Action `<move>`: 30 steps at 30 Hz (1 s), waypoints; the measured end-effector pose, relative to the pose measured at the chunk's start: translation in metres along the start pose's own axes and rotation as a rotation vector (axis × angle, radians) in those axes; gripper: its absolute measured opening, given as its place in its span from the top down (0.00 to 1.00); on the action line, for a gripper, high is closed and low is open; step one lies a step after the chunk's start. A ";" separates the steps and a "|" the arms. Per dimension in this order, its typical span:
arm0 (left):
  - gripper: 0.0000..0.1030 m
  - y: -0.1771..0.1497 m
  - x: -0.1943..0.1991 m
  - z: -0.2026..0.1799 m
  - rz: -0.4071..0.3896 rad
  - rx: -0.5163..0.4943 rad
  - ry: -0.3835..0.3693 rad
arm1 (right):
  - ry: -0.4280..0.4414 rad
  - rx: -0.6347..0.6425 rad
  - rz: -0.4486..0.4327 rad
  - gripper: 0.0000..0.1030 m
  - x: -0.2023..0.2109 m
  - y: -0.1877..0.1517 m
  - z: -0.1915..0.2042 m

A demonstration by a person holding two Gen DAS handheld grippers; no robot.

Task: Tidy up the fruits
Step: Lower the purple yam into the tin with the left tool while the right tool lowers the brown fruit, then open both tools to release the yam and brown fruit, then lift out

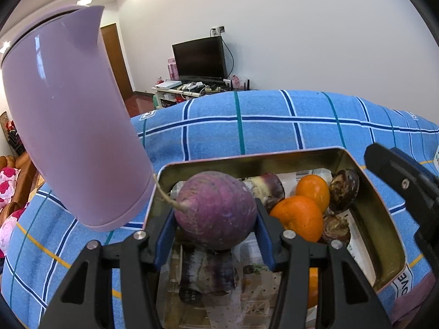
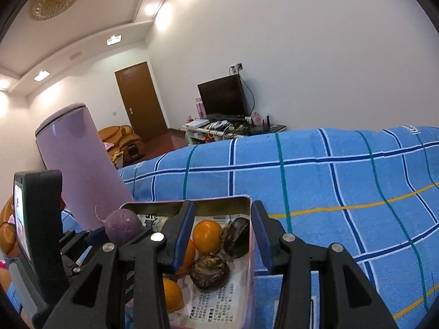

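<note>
Left claw [image 1: 215, 220] over blue checked blanket [image 1: 274, 128]

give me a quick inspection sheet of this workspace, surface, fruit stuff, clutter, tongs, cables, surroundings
surface: blue checked cloth spread under everything.
job's things: metal tin lined with printed paper, holding oranges, dark wrinkled fruits and cut purple-skinned pieces; purple round root held above the tin.
clutter: lilac kettle beside the tin.
tongs: left tongs shut on the purple round root; right tongs open, straddling the tin's right wall, holding nothing.
cables: a lead runs from the wall socket behind the TV; more wires on its stand.
surroundings: wooden door, orange armchair, white walls.
</note>
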State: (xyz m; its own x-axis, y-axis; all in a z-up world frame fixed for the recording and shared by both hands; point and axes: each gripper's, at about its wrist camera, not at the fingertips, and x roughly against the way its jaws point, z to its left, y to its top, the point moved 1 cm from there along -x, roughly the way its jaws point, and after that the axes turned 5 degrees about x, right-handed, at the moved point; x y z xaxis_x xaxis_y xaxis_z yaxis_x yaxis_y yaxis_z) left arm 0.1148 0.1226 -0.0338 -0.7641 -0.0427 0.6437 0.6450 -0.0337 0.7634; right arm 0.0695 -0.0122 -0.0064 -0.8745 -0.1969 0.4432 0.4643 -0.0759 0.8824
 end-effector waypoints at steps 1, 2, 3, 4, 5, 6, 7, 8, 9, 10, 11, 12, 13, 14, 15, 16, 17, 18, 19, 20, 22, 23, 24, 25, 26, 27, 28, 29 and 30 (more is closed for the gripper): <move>0.47 0.000 0.000 0.000 0.000 -0.001 0.001 | -0.002 -0.002 -0.006 0.55 0.001 0.000 0.000; 0.47 0.000 -0.001 0.000 0.002 -0.002 0.000 | -0.007 -0.003 -0.016 0.50 0.002 0.000 -0.001; 0.47 0.000 -0.001 0.000 0.004 -0.001 -0.002 | -0.014 -0.003 -0.024 0.41 0.004 0.000 -0.001; 0.47 0.000 -0.002 0.000 0.007 -0.001 -0.004 | -0.024 -0.003 -0.037 0.37 0.006 -0.001 -0.001; 0.47 0.000 -0.002 0.000 0.007 0.000 -0.005 | -0.032 -0.002 -0.050 0.36 0.008 -0.001 -0.001; 0.47 0.000 -0.002 0.000 0.008 -0.001 -0.006 | -0.036 -0.001 -0.060 0.36 0.010 -0.001 -0.001; 0.47 0.000 -0.002 -0.001 0.008 -0.003 -0.008 | -0.038 0.001 -0.068 0.36 0.011 -0.001 -0.001; 0.47 0.000 -0.002 -0.002 0.009 -0.009 -0.010 | -0.043 0.006 -0.073 0.36 0.012 0.000 0.001; 0.47 0.000 -0.002 -0.004 0.009 -0.015 -0.013 | -0.052 0.011 -0.075 0.36 0.013 -0.001 0.002; 0.47 0.000 -0.001 -0.006 0.008 -0.024 -0.019 | -0.060 0.014 -0.075 0.36 0.012 -0.001 0.002; 0.47 0.000 -0.001 -0.007 0.006 -0.032 -0.023 | -0.066 0.015 -0.072 0.36 0.012 -0.002 0.002; 0.47 0.000 -0.001 -0.009 0.005 -0.040 -0.028 | -0.069 0.012 -0.071 0.36 0.012 -0.002 0.003; 0.45 -0.001 0.000 -0.010 0.004 -0.043 -0.032 | -0.075 0.005 -0.076 0.36 0.013 -0.002 0.002; 0.45 -0.001 0.000 -0.010 0.004 -0.043 -0.031 | -0.080 -0.001 -0.080 0.36 0.015 -0.002 0.000; 0.42 -0.001 -0.001 -0.010 0.006 -0.041 -0.026 | -0.087 -0.008 -0.086 0.36 0.016 -0.002 -0.001; 0.36 -0.001 -0.001 -0.009 0.010 -0.033 -0.016 | -0.091 -0.013 -0.090 0.36 0.017 -0.002 -0.002; 0.31 0.000 -0.002 -0.006 0.014 -0.018 -0.002 | -0.094 -0.017 -0.091 0.36 0.017 -0.003 -0.003; 0.22 0.001 -0.003 -0.002 0.019 0.006 0.015 | -0.095 -0.021 -0.090 0.36 0.017 -0.003 -0.003; 0.20 0.001 -0.003 0.001 0.022 0.028 0.013 | -0.095 -0.023 -0.091 0.36 0.019 -0.004 -0.003; 0.19 0.001 -0.003 0.003 0.028 0.042 0.007 | -0.095 -0.024 -0.091 0.36 0.019 -0.004 -0.003; 0.16 0.001 -0.004 0.003 0.033 0.046 0.015 | -0.097 -0.021 -0.094 0.36 0.020 -0.004 -0.003; 0.16 0.001 -0.003 0.003 0.031 0.044 0.023 | -0.096 -0.020 -0.096 0.35 0.020 -0.005 -0.002; 0.16 0.001 -0.003 0.002 0.032 0.043 0.025 | -0.095 -0.018 -0.096 0.35 0.020 -0.004 -0.002; 0.16 0.000 -0.003 0.002 0.033 0.044 0.024 | -0.094 -0.015 -0.094 0.35 0.020 -0.005 -0.001; 0.16 0.000 -0.003 0.002 0.033 0.046 0.022 | -0.092 -0.014 -0.093 0.34 0.020 -0.005 -0.001; 0.16 0.000 -0.002 0.002 0.034 0.049 0.017 | -0.091 -0.012 -0.092 0.33 0.019 -0.004 -0.001; 0.16 0.000 -0.001 0.003 0.035 0.050 0.012 | -0.091 -0.010 -0.093 0.33 0.019 -0.004 0.000; 0.16 -0.001 0.001 0.003 0.035 0.046 0.010 | -0.088 -0.009 -0.097 0.32 0.020 -0.004 0.000; 0.15 -0.001 0.001 0.003 0.033 0.039 0.011 | -0.082 -0.011 -0.102 0.32 0.020 -0.004 0.000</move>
State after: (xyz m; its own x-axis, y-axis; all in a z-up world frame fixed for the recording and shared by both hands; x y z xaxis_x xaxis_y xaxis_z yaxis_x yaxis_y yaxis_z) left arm 0.1137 0.1259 -0.0337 -0.7418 -0.0544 0.6684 0.6691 0.0071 0.7432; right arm 0.0501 -0.0163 -0.0011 -0.9257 -0.1068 0.3629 0.3733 -0.1026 0.9220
